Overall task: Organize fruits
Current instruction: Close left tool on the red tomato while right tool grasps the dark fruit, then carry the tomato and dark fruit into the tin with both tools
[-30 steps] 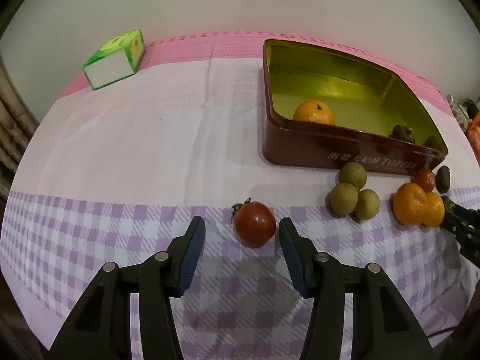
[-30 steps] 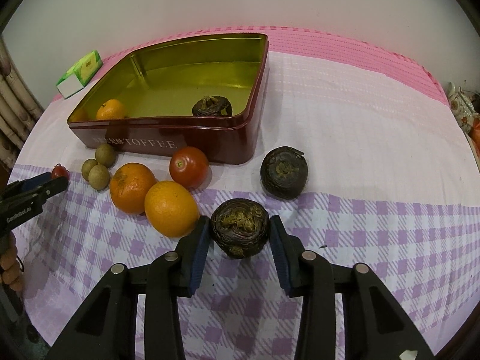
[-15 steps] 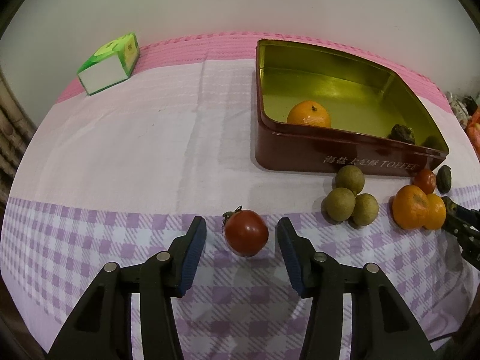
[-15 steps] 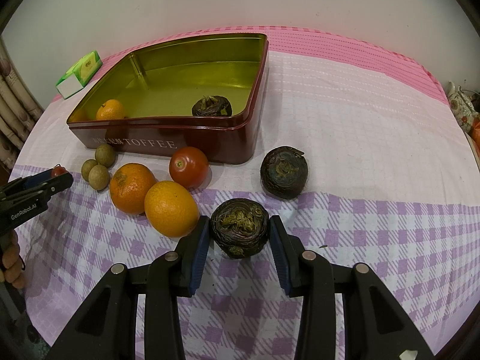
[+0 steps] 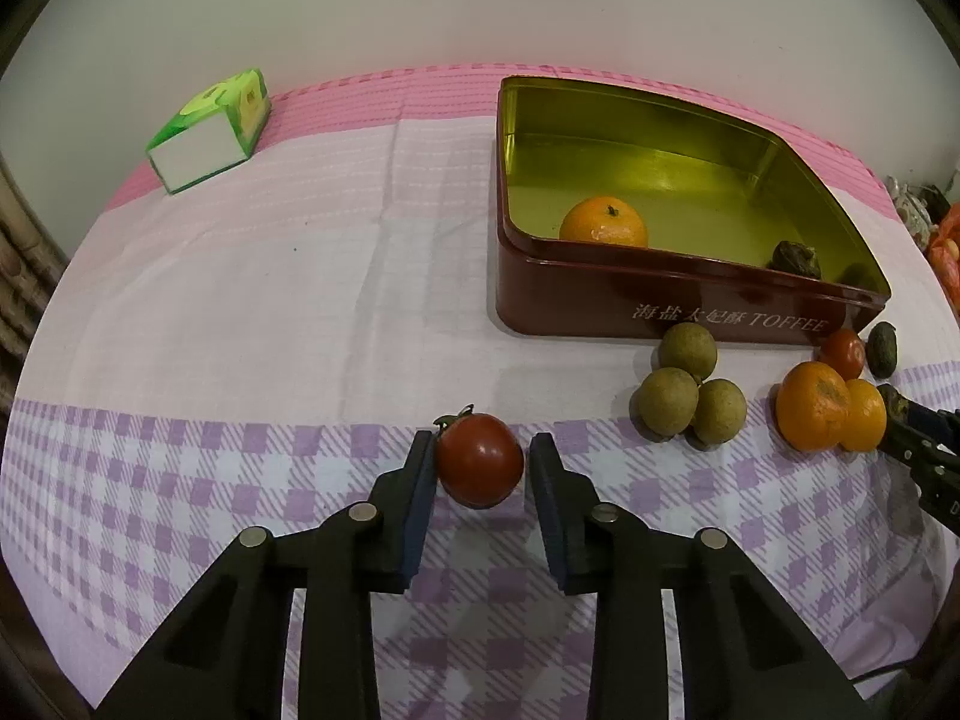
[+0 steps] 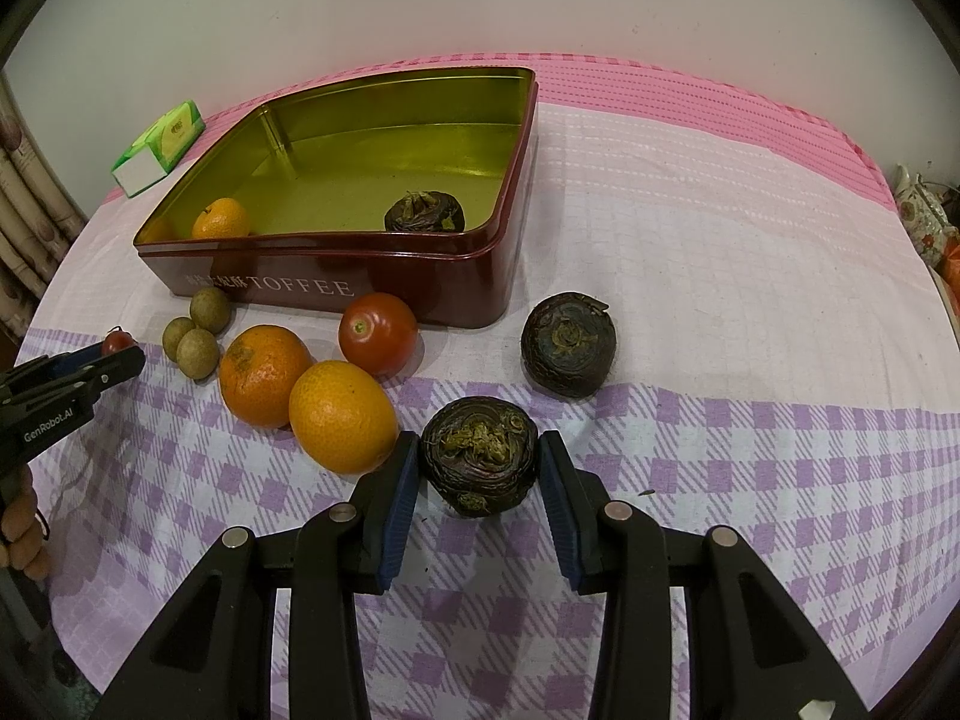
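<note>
A small red tomato (image 5: pixel 480 468) lies on the checked cloth between the pads of my left gripper (image 5: pixel 480 450). The jaws are closing on it, and both pads meet its sides. The right wrist view shows that left gripper (image 6: pixel 120 354) at the far left. My right gripper (image 6: pixel 478 450) is shut on a dark, wrinkled round fruit (image 6: pixel 478 468) that rests on the cloth. Behind stands the dark red toffee tin (image 5: pixel 660 312) with a gold inside. It holds an orange (image 5: pixel 604 222) and a dark fruit (image 5: pixel 797 259).
In front of the tin lie three green-brown longans (image 5: pixel 690 396), two oranges (image 6: pixel 264 375) (image 6: pixel 342 417), a larger tomato (image 6: pixel 378 333) and another dark fruit (image 6: pixel 567 345). A green box (image 5: pixel 207 132) sits at the far left. A hand (image 6: pixel 18 534) shows at the table's left edge.
The left gripper's jaws have drawn in from wide apart to the tomato's sides. The right gripper and its dark fruit have not moved.
</note>
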`<state>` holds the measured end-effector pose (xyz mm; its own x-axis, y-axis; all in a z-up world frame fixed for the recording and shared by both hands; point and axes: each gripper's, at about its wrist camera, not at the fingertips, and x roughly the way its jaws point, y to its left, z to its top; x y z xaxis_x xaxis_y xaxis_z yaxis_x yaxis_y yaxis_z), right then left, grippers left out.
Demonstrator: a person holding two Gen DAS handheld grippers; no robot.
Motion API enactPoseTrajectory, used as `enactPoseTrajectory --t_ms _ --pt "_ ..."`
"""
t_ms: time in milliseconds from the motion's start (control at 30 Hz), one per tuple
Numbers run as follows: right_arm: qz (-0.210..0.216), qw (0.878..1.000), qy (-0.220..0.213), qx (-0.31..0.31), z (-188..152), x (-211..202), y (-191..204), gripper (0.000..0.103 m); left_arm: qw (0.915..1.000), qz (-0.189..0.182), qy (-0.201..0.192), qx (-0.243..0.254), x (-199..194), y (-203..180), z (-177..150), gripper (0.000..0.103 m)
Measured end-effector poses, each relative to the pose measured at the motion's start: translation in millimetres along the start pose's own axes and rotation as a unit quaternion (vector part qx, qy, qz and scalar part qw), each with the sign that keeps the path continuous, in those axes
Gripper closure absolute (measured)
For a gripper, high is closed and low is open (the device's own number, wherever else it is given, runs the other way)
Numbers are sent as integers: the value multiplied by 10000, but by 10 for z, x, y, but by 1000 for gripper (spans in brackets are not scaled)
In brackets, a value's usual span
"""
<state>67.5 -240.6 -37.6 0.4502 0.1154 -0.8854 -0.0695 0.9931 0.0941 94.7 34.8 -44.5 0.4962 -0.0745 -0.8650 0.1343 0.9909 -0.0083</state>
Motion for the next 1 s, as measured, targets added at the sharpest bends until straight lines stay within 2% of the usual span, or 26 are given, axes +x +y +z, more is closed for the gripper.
enactPoseTrajectory --t_ms 1000 --pt "-3 10000 -43 13 -11 -83 -2 67 9995 -256 -199 17 -261 -37 37 74"
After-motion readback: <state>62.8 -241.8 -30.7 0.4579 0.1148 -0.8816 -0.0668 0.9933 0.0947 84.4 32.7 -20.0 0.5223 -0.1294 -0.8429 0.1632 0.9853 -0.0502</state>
